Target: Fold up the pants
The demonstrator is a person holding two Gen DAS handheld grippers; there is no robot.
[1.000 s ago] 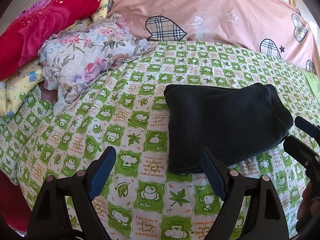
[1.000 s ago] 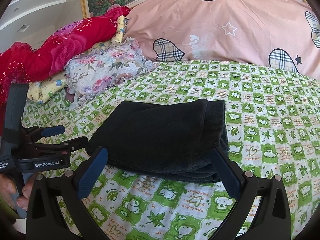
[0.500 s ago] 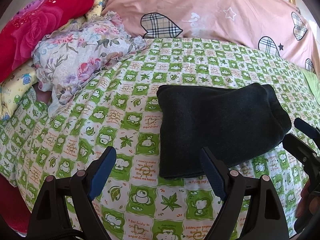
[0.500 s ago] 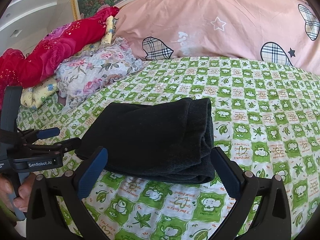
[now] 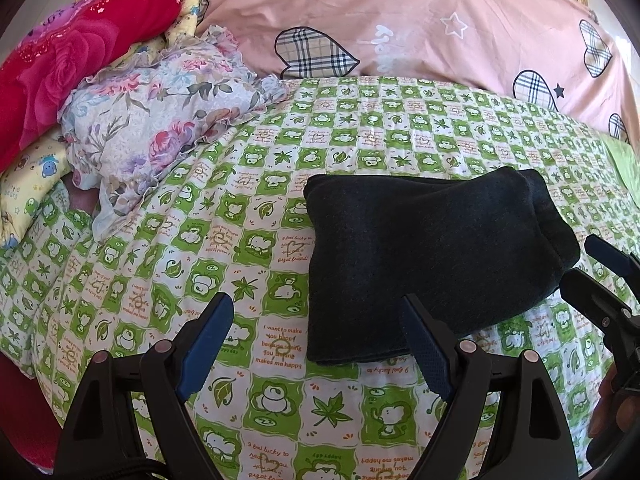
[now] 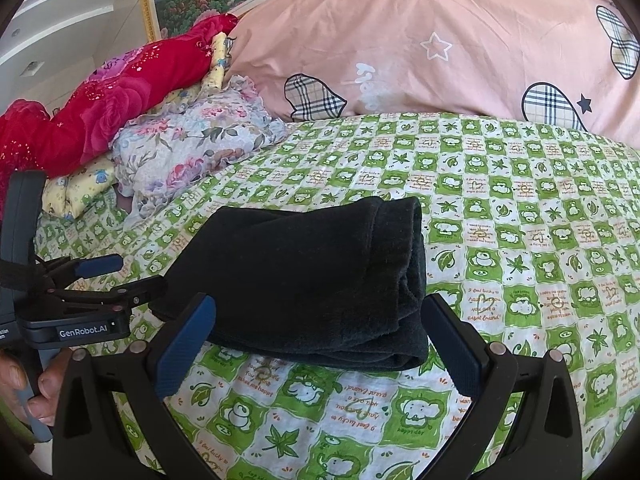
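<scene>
The dark pants [image 5: 432, 256] lie folded into a thick rectangle on the green-and-white bedsheet [image 5: 248, 264]; they also show in the right wrist view [image 6: 304, 280]. My left gripper [image 5: 316, 344] is open and empty, just in front of the bundle's near left corner. My right gripper [image 6: 320, 344] is open and empty, held in front of the bundle's near edge. Each gripper shows at the edge of the other's view: the right gripper [image 5: 600, 276] beside the bundle's right end, the left gripper [image 6: 120, 276] by its left corner.
A pink quilt with plaid hearts [image 5: 400, 24] lies across the back of the bed. A floral cloth [image 5: 160, 120], a red blanket [image 5: 72, 60] and a yellow pillow [image 5: 28, 184] are piled at the back left. The bed's edge falls off at the near left.
Both grippers have drawn back a little from the folded pants, and the views have tilted and shifted slightly. The pants have not moved. Both grippers stay open.
</scene>
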